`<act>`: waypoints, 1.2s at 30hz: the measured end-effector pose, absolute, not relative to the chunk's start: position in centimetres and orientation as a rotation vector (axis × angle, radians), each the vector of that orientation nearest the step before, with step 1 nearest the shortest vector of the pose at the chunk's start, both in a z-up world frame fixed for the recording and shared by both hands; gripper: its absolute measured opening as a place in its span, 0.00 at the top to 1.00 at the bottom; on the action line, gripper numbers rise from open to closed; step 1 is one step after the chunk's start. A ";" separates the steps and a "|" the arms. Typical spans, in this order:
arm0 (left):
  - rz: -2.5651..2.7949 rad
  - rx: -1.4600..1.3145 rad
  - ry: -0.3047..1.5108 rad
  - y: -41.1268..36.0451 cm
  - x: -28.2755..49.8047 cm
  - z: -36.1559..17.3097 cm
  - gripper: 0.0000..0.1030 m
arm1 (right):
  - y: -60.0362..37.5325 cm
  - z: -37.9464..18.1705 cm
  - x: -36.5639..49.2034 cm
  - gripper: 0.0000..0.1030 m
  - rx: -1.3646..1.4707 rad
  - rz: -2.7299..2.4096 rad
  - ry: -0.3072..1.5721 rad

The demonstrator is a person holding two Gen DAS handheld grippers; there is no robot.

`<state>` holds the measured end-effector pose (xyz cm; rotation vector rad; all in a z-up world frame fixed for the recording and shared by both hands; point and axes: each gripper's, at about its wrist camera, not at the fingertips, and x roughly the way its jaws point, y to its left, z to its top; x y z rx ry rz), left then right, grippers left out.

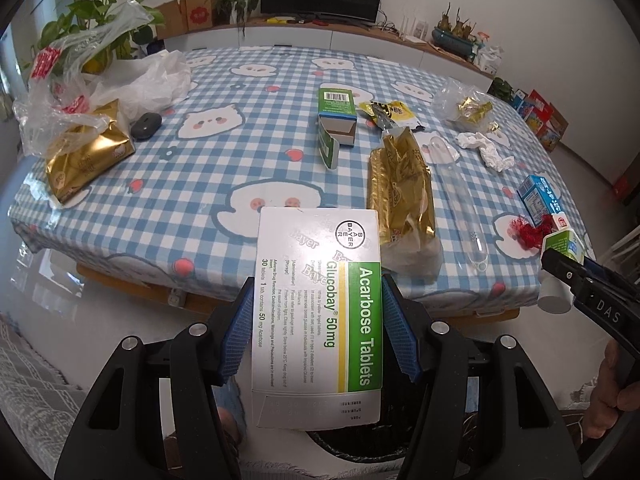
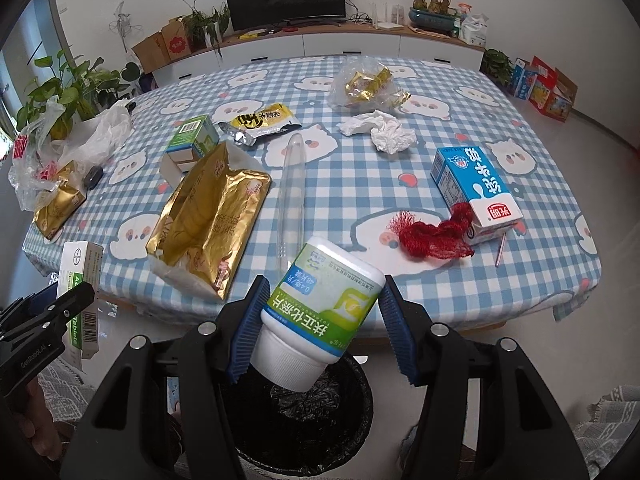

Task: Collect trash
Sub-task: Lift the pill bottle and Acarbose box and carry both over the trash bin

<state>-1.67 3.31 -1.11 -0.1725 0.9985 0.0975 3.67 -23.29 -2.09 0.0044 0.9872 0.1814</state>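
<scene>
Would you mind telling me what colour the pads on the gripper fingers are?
Blue, ribbed pads on black fingers, clearest in the right wrist view.

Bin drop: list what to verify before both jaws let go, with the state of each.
1. Left gripper grips the Acarbose box: ok.
2. Right gripper grips the white pill bottle: ok, held tilted, cap end down.
3. Bottle above the black-lined bin: ok.
4. Box above the bin: cannot tell; only a dark rim shows below it.
5. The two grippers stand apart: ok.
6. Room inside the bin: cannot tell.
</scene>
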 end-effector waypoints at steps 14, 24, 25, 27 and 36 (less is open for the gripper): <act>0.100 -0.189 1.052 3.4 -6.1 -5.3 0.43 | -21.7 -5.8 -0.8 0.48 -0.020 0.204 1.037; 0.096 -0.221 1.077 3.3 -7.8 -8.7 0.43 | -20.4 -9.3 -2.4 0.48 -0.050 0.206 1.081; 0.099 -0.222 1.079 3.3 -7.8 -9.0 0.43 | -20.2 -9.7 -2.5 0.48 -0.054 0.206 1.088; 0.109 -0.224 1.079 3.5 -7.9 -9.7 0.43 | -20.0 -10.5 -2.5 0.48 -0.059 0.207 1.096; 0.117 -0.214 1.099 3.3 -7.5 -13.5 0.43 | -19.2 -13.9 -2.3 0.48 -0.082 0.209 1.129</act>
